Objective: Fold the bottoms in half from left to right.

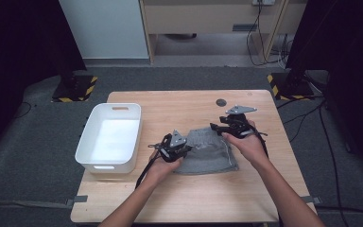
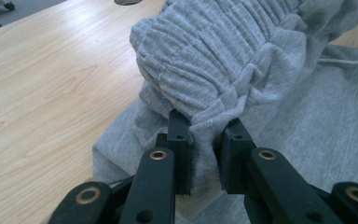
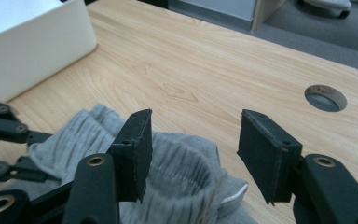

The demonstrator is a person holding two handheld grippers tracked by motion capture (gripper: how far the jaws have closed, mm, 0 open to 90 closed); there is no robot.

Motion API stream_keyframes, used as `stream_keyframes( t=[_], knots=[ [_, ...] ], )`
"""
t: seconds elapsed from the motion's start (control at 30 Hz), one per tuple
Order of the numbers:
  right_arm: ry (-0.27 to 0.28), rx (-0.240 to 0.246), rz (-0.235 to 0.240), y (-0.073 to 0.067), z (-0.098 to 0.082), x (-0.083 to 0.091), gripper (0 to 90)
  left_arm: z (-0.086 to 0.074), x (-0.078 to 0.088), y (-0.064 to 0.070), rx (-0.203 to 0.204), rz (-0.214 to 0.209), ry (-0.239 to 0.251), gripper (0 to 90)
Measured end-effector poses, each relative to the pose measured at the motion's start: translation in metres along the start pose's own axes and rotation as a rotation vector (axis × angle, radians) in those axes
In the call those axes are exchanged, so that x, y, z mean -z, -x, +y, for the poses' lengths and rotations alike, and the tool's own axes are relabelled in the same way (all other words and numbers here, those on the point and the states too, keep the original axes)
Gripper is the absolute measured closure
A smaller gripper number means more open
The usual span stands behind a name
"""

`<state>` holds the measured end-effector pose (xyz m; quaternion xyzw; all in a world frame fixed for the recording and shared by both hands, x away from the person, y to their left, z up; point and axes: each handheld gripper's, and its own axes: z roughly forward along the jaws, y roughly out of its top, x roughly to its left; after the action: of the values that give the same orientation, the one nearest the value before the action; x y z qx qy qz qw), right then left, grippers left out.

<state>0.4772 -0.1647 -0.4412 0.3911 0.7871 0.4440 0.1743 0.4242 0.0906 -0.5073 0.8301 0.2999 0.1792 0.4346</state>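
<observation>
pinching a fold of ribbed waistband, my left gripper (image 2: 204, 154) has its two black jaws pressed in on the grey cloth, a ridge of fabric squeezed between the pads. my right gripper (image 3: 193, 154) stands with jaws wide apart, nothing between them, poised just above the gathered elastic edge of the same garment. that garment is a pair of grey sweat shorts (image 1: 208, 152), lying bunched near the middle of the wooden table (image 1: 179, 198), with a white drawstring (image 2: 349, 61) trailing across it. from above, my left gripper (image 1: 174, 145) sits at the near left edge of the shorts and my right gripper (image 1: 236, 122) at their far right corner. a white plastic bin (image 1: 108, 137) rests on the left part of the table, well apart from the shorts. a round cable hole (image 1: 221, 102) sits in the tabletop toward the far edge.
</observation>
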Motion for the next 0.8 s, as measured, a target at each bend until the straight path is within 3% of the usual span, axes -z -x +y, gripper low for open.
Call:
stream_keyframes(
  t=[0.33, 0.47, 0.8],
  knots=[
    [-0.02, -0.022, -0.023, 0.001, 0.01, -0.016, 42.7, -0.006, 0.0, 0.003, -0.021, -0.011, 0.003, 76.8],
    [-0.053, -0.011, -0.025, -0.001, 0.007, -0.023, 43.2, -0.008, 0.001, 0.003, -0.02, -0.013, 0.009, 76.3],
    [-0.074, 0.011, -0.006, -0.009, 0.002, -0.021, 46.3, -0.009, 0.004, 0.008, -0.014, -0.015, 0.019, 69.0]
  ],
)
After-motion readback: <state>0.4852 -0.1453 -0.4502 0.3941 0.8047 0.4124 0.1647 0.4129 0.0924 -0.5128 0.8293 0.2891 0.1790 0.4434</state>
